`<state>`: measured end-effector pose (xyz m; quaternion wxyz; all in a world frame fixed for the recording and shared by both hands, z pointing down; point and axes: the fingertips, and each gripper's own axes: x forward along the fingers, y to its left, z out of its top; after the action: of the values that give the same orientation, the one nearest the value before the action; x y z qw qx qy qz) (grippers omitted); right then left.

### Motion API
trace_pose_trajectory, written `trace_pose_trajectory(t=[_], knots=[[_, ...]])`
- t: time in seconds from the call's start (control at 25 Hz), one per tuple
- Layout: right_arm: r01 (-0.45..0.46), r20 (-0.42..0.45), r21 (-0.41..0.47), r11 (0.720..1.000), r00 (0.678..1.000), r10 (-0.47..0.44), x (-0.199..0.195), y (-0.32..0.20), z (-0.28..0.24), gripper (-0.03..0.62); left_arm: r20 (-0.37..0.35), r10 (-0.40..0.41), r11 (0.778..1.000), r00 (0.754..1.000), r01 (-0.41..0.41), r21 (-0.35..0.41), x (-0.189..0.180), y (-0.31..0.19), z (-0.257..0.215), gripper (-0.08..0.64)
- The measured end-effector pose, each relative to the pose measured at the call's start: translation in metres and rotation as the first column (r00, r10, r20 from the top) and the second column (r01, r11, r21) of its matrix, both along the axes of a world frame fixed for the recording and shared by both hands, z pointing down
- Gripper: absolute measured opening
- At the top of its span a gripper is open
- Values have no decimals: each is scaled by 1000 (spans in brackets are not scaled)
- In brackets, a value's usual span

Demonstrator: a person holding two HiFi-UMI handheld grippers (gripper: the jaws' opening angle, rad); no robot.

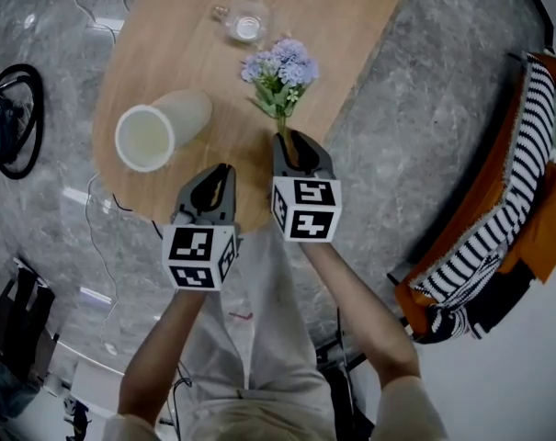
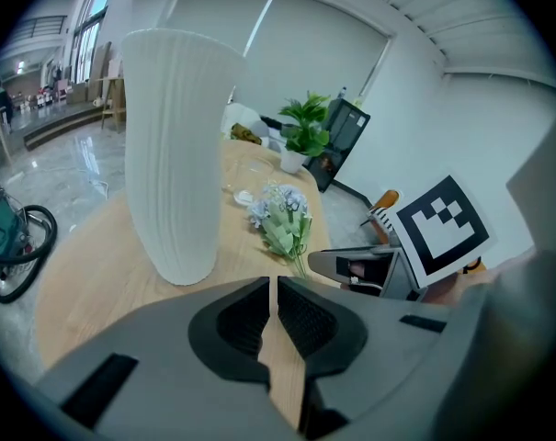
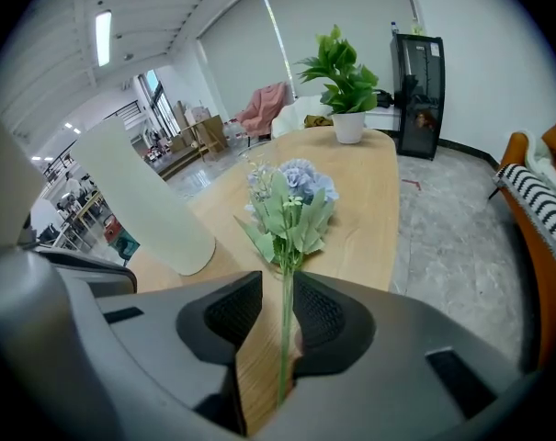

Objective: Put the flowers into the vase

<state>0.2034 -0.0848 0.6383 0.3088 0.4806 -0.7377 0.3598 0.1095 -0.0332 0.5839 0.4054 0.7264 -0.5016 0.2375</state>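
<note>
The flowers [image 1: 279, 72] lie on the wooden desk [image 1: 351, 26], with their blue heads away from the person and the stem pointing to the near edge. The right gripper [image 3: 278, 292] sits over that stem at the near edge. Its fingers [image 3: 328, 315] are released and stand apart; the thin green stem runs between them, close to the right one and clear of the left. The white ribbed vase [image 2: 176, 154] stands upright near the desk's left edge, left of the flowers and apart from them. The left gripper [image 2: 273, 288] hovers at the near edge just before the vase, its fingers clenched together on nothing. A small glass [image 1: 245, 24] stands farther along the desk, beyond the flowers.
</note>
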Motion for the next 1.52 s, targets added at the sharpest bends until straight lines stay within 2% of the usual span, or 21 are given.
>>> trace_pose_trajectory(t=[0.52, 0.88, 1.2, 1.36, 1.52], knots=[[-2, 12, -124, 992, 1000, 3, 1, -13, 30, 115, -3, 12, 1000, 1000, -12, -19, 8, 0, 4, 11], [27, -67, -153, 988, 997, -38, -3, -24, 42, 115, -7, 15, 1000, 1000, -15, -19, 6, -3, 1, 11], [25, -84, -168, 985, 996, -39, -7, -24, 46, 114, -1, -8, 1000, 1000, 8, -2, 2, -5, -3, 11], [31, -83, -179, 983, 995, -47, -8, -23, 49, 63, -3, -12, 1000, 1000, 12, -10, 0, -3, -1, 11], [46, -71, -189, 981, 996, -60, -8, -22, 49, 44, -16, -19, 1000, 1000, 19, -14, -1, -1, -2, 9]])
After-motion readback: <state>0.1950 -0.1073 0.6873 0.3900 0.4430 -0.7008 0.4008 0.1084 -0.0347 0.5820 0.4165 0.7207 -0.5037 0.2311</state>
